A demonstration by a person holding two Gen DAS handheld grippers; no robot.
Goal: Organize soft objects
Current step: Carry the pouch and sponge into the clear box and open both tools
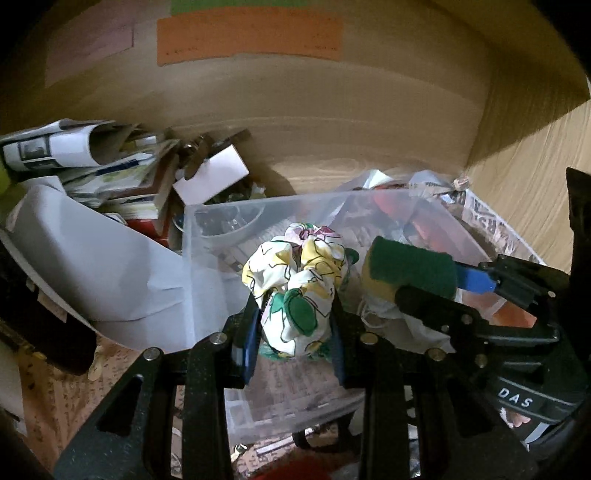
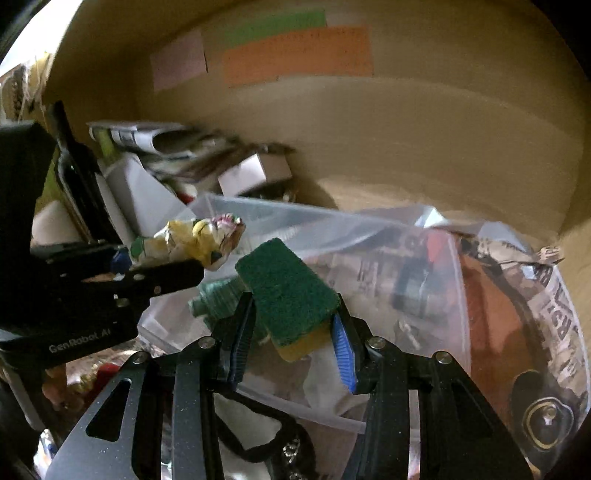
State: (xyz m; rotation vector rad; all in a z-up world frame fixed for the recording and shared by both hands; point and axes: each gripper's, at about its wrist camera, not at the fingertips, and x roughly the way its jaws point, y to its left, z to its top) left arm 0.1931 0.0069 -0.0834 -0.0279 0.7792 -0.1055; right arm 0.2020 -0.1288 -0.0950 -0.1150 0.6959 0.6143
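My left gripper [image 1: 295,332] is shut on a bunched floral cloth [image 1: 299,280], white with yellow and green patches, held over a clear plastic bin [image 1: 207,236]. It also shows at the left of the right wrist view [image 2: 199,243]. My right gripper [image 2: 291,332] is shut on a sponge [image 2: 288,291] with a green scouring top and a yellow base, held over the same bin [image 2: 369,236]. The sponge shows in the left wrist view [image 1: 410,269], just right of the cloth. A teal knitted item [image 2: 218,295] and white cloth [image 1: 399,321] lie in the bin below.
A brown cardboard wall [image 1: 332,122] with an orange label [image 1: 251,35] stands behind. A pile of papers and magazines [image 1: 92,155] and a large white sheet [image 1: 92,251] lie at the left. Crumpled newspaper [image 2: 554,306] and a reddish object [image 2: 487,325] sit at the right.
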